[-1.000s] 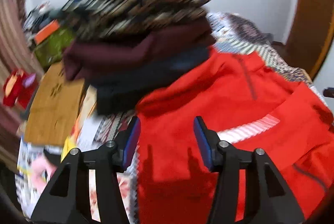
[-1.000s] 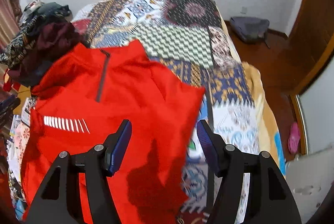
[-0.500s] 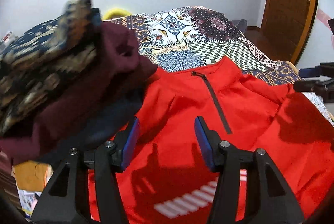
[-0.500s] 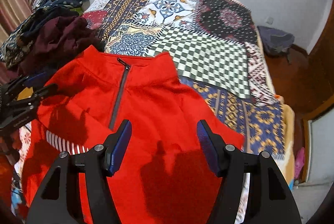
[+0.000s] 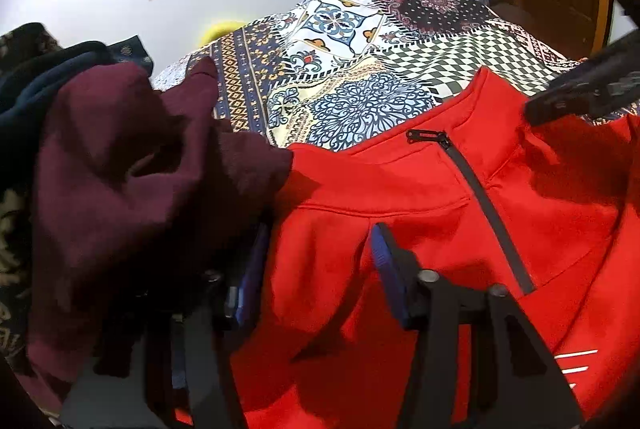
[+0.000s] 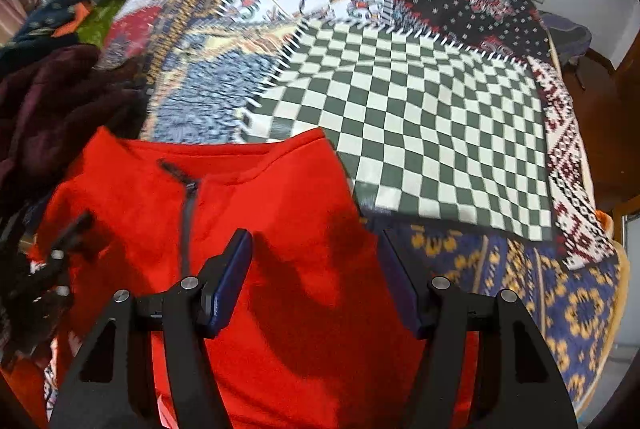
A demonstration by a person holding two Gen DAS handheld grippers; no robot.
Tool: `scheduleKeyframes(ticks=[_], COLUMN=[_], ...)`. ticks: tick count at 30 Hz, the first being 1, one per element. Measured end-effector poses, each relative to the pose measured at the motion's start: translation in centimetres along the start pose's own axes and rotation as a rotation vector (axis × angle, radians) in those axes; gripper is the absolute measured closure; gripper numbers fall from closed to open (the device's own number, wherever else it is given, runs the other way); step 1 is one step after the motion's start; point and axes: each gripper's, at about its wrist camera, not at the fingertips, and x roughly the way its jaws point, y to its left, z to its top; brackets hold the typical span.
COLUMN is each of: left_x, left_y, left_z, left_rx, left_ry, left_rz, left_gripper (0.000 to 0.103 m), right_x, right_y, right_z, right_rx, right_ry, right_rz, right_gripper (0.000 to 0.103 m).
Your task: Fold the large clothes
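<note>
Left gripper [image 5: 316, 249], jaws apart, over a red pullover [image 5: 420, 197] (maroon garment [image 5: 132, 165] at left) on patchwork bedspread [image 5: 360, 69].

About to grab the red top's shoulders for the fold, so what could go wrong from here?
The maroon garment lies against the red top right at the open left gripper, so closing could pinch both fabrics. The right gripper, also open, straddles the top's edge over the patchwork bedspread and might catch the cover too. Pulling may topple the clothes pile onto the top.
</note>
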Motion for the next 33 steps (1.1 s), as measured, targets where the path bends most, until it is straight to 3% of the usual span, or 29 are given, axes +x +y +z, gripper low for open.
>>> scheduleKeyframes(ticks=[1, 3, 4, 7, 9, 14, 23, 29, 33], left_x=[0.2, 0.5, 0.5, 0.0, -0.6, -3.3, -12.1, -16.5, -17.6], left_y=[0.0, 0.4, 0.6, 2.2, 2.8, 3.5, 5.6, 5.2, 4.1], left_z=[0.1, 0.2, 0.1, 0.2, 0.2, -0.5, -4.2, -8.8, -12.4], left_rx=[0.001, -0.008, -0.017, -0.091, -0.129, -0.186, -0.269, -0.265, -0.266], left_ry=[0.0, -0.006, -0.006, -0.02, -0.024, -0.037, -0.128, -0.156, -0.134], left_rz=[0.005, 0.01, 0.005, -0.078, -0.128, -0.241, -0.315, -0.351, -0.377], left_gripper=[0.067, 0.09, 0.094, 0.101, 0.102, 0.103, 0.103, 0.103, 0.103], right_x=[0.7, 1.5, 1.5, 0.7, -0.4, -6.2, -15.0, -17.0, -16.4], right_y=[-0.1, -0.2, -0.1, 0.4, 0.4, 1.5, 4.4, 6.0, 6.3], right_z=[0.1, 0.0, -0.1, -0.4, -0.8, -3.1, -10.3, -16.5, -20.2], right_rx=[0.011, 0.029, 0.028, 0.003, 0.015, -0.031, -0.138, -0.178, -0.175], right_ry=[0.007, 0.008, 0.001, -0.028, -0.041, -0.125, -0.258, -0.262, -0.231], right_rz=[0.004, 0.028, 0.031, 0.04, 0.065, 0.103, 0.122, 0.109, 0.097], right_gripper=[0.042, 0.052, 0.057, 0.084, 0.092, 0.094, 0.094, 0.094, 0.093])
